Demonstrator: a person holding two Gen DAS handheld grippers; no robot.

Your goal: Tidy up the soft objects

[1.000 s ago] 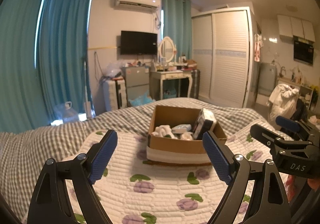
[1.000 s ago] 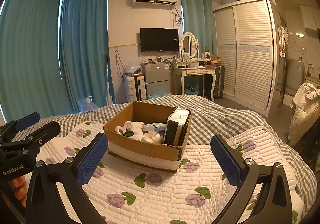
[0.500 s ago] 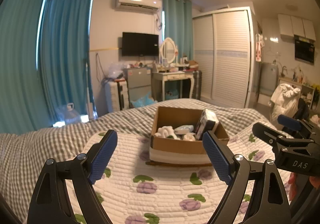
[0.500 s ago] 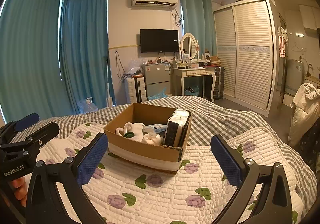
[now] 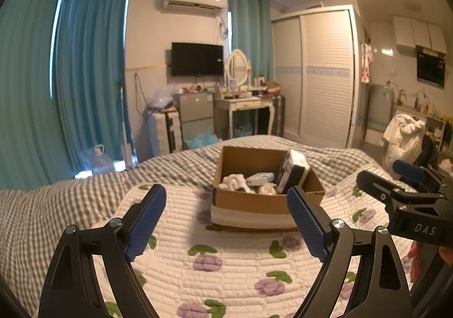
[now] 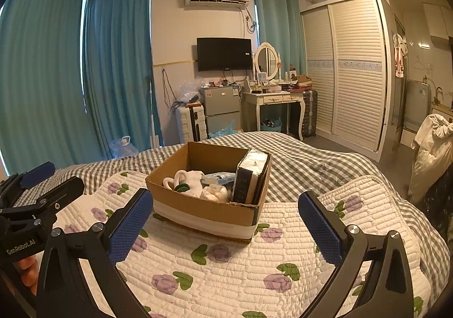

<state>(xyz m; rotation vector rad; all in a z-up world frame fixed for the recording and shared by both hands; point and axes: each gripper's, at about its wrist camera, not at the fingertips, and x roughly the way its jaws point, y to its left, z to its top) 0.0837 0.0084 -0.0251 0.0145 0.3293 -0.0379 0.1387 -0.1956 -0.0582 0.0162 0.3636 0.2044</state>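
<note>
1. On the bed (image 6: 325, 165), a flowered quilt (image 6: 226, 267) carried the cardboard box (image 6: 206, 210).
2. Inside lay white soft objects (image 6: 195, 177) beside a packet (image 6: 249, 176).
3. Both the left hand-held gripper (image 5: 226, 218) and the right hand-held gripper (image 6: 226, 221) hung agape, empty; sorting could be starting or finished.

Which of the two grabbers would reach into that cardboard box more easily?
Probably the right hand-held gripper: the cardboard box sits centred between its open fingers. In the left hand-held gripper view, the box lies off toward its right finger. Both are empty.

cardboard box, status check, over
Both claws, left and right, open, empty. Cardboard box on quilt, soft items inside. Nothing in the way.
</note>
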